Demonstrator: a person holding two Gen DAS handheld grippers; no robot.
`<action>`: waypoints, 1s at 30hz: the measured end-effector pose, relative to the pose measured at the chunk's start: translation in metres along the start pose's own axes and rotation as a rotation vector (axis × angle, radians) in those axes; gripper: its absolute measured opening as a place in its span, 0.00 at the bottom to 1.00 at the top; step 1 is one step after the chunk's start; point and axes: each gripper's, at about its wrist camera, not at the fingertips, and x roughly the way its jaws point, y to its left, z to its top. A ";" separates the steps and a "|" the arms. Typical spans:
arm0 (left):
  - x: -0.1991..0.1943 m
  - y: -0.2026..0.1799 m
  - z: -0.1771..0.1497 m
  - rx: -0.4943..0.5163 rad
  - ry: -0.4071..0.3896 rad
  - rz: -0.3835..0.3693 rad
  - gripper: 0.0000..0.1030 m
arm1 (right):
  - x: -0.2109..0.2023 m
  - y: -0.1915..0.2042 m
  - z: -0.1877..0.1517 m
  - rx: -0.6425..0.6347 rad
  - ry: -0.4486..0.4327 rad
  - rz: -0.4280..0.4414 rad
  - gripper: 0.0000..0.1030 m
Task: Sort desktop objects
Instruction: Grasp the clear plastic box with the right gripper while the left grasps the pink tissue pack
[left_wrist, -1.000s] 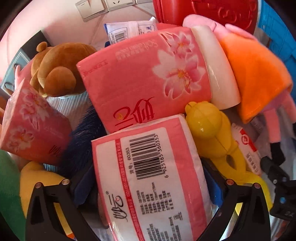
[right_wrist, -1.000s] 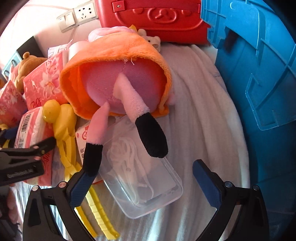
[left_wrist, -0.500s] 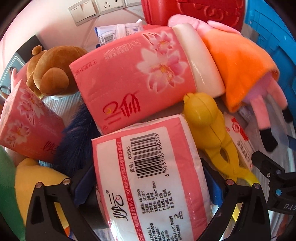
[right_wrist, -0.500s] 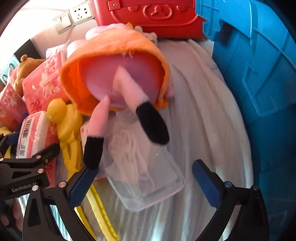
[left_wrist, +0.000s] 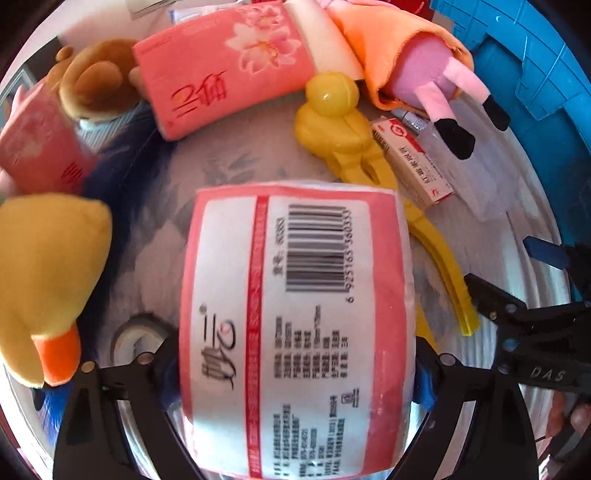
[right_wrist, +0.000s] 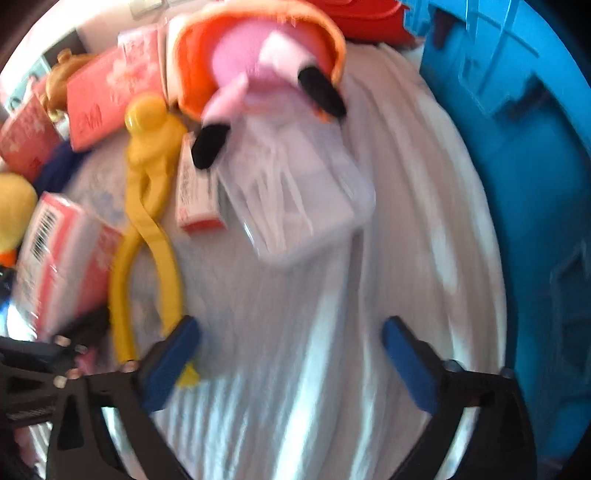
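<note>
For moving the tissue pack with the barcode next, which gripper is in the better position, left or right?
Left. The left gripper already has the tissue pack between its closing jaws. The right gripper is open over bare white cloth, with that pack off to its side.

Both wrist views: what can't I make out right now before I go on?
- Left view: left gripper pads, hidden behind the tissue pack; jaws closing around it, contact unclear.
- Left view: tape roll, partly covered by pack and finger.
- Left view: yellow plush, cut off by the left edge.
- Right view: clear box contents, motion-blurred.
- Right view: red-white carton print, blurred.
</note>
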 end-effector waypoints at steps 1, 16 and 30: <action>0.000 0.001 -0.001 -0.002 -0.002 -0.001 0.90 | 0.000 -0.001 -0.002 0.004 -0.007 0.002 1.00; -0.003 -0.001 -0.001 -0.073 -0.043 -0.007 0.88 | -0.035 0.007 0.001 -0.042 -0.135 -0.066 0.88; -0.005 -0.030 0.012 -0.061 -0.088 -0.004 0.88 | -0.024 0.021 0.007 -0.084 -0.136 -0.027 0.67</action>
